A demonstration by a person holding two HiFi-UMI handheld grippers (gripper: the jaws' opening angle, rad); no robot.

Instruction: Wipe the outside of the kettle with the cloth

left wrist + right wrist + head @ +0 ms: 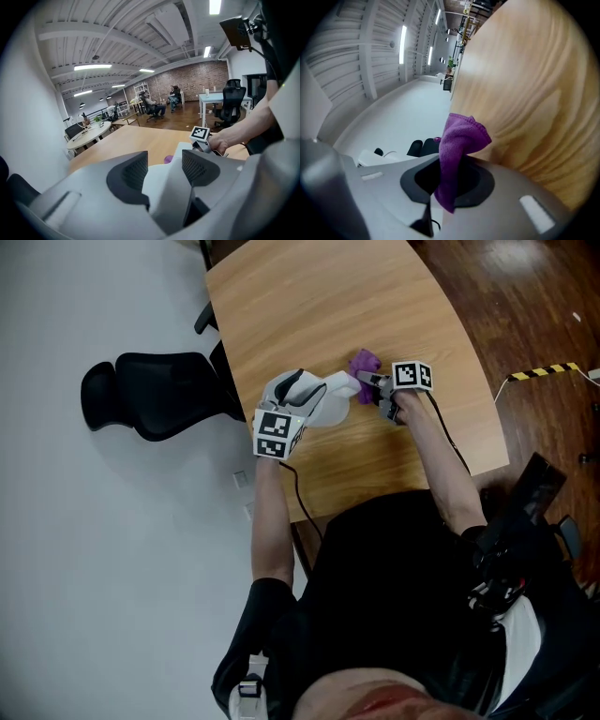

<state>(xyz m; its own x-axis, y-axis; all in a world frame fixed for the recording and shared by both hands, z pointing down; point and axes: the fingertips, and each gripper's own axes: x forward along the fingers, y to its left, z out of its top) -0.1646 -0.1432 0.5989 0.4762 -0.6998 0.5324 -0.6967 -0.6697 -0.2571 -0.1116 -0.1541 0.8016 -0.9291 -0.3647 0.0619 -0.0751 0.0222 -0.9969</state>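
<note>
Overhead, the wooden table [375, 296] takes the upper middle of the head view, with pale floor [94, 549] to its left and dark plank floor [525, 296] to its right. A black office chair [150, 395] stands on the pale floor, just beside the table's left edge.

The white kettle [317, 397] shows over the middle of the tabletop, between your two grippers. Whether it rests on the wood cannot be told.

Your left gripper [161, 166] meets the kettle from the near-left side. Its jaws stand fairly wide, and the dark pads [125, 172] close on a white-grey part of the kettle that fills the whole gap between them: a grip on the kettle. Which part of the kettle that is, the left gripper view does not settle. This gripper's marker cube [275, 435] sits at the kettle's near end.

Your right gripper [447, 180] comes in from the right, its jaws nearly together and pinched on the purple cloth [461, 136]. A fold of cloth stands above the jaws and a shorter tail hangs below them. In the head view the cloth is bunched just beside the kettle's right end; contact with the kettle cannot be made out.
</note>
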